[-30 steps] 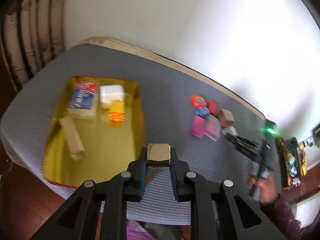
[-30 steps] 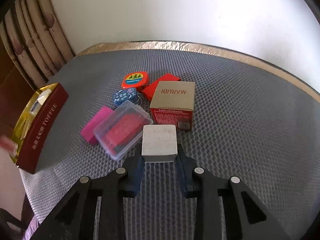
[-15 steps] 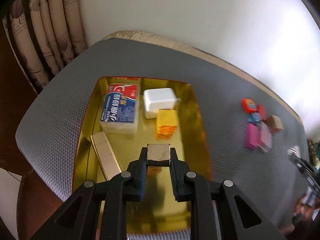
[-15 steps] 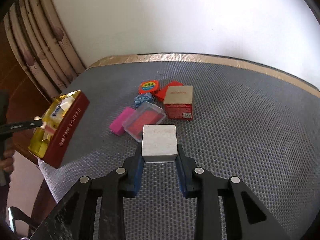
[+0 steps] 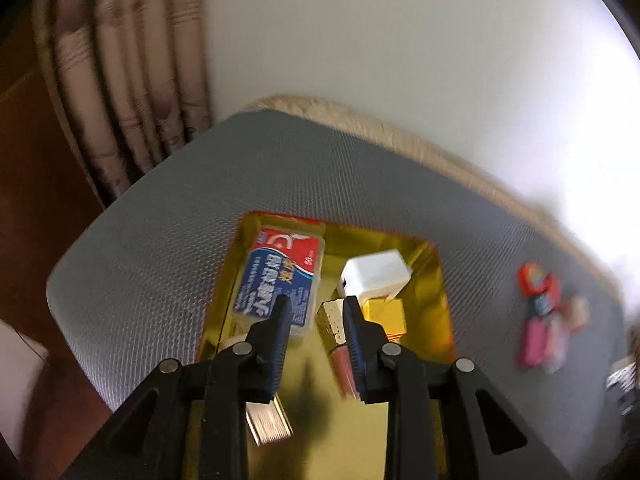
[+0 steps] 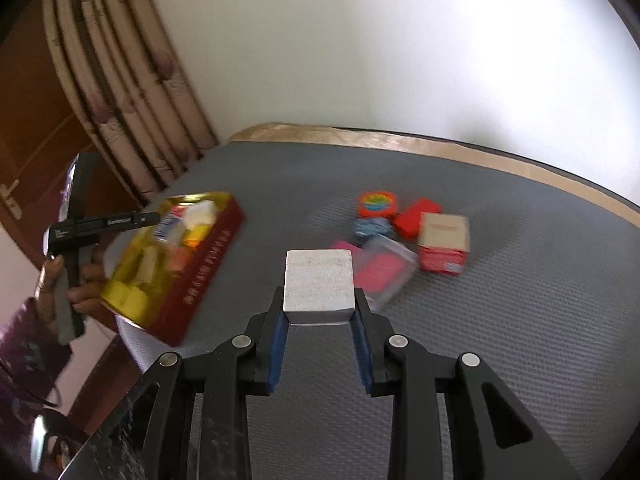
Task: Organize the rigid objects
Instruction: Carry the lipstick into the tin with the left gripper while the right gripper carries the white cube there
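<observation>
The left gripper [image 5: 313, 307] has just let go: its jaws stand apart over the gold tin [image 5: 442, 280], and the small block [image 5: 331, 317] it carried a second ago now sits inside beside the yellow box [image 5: 390, 314] and white box [image 5: 376, 276], touching the right finger. One more piece is filed, then, while the right gripper [image 6: 319, 302] keeps its white block [image 6: 319, 282] clamped above the worktop [image 6: 520, 320], likely next for the tin, with the loose pile [image 6: 404, 236] left to clear.

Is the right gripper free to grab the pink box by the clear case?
Probably not as is: the right gripper is shut on a white block, so nothing else fits. The pink box itself lies unobstructed on the mat.
</observation>
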